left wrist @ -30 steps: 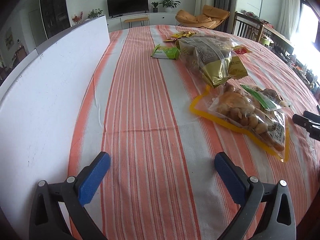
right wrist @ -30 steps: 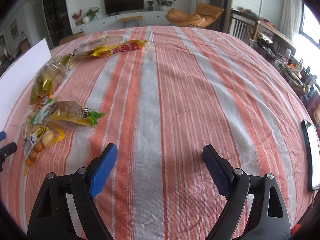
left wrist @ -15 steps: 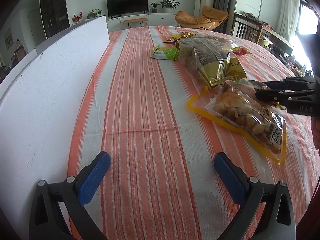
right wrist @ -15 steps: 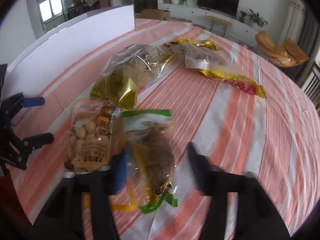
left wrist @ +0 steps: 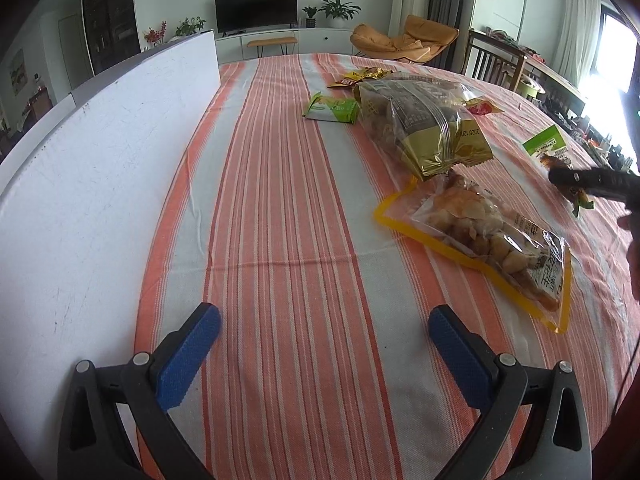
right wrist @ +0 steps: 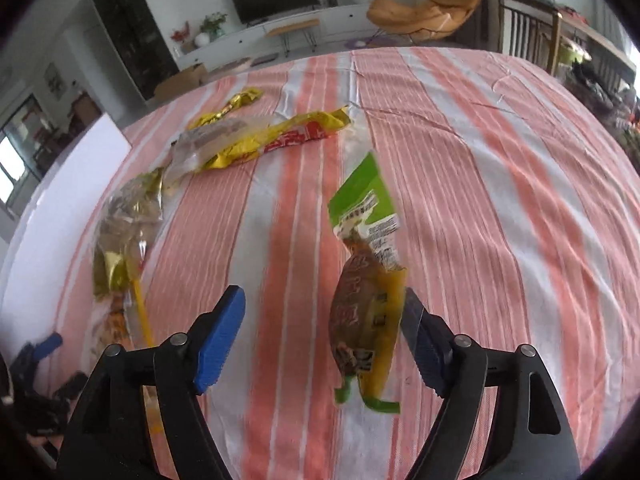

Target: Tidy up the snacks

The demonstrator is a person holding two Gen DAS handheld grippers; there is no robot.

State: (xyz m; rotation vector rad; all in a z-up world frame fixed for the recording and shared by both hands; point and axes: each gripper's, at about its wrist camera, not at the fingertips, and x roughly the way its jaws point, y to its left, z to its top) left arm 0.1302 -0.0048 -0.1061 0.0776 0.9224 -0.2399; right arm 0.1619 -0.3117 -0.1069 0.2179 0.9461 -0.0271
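- The green-topped snack pouch (right wrist: 366, 296) is seen between the blue pads of the right tool (right wrist: 326, 330), against the right pad, over the striped worktop (right wrist: 460, 184).
- The right tool's jaws have just been opening; the left pad stands clear, so no grip is made. The left tool (left wrist: 324, 354) is open and empty.
- The pouch is judged light, soft and slippery; the bulging middle is the best hold.
- Its long axis runs away from the tool, green end farthest.
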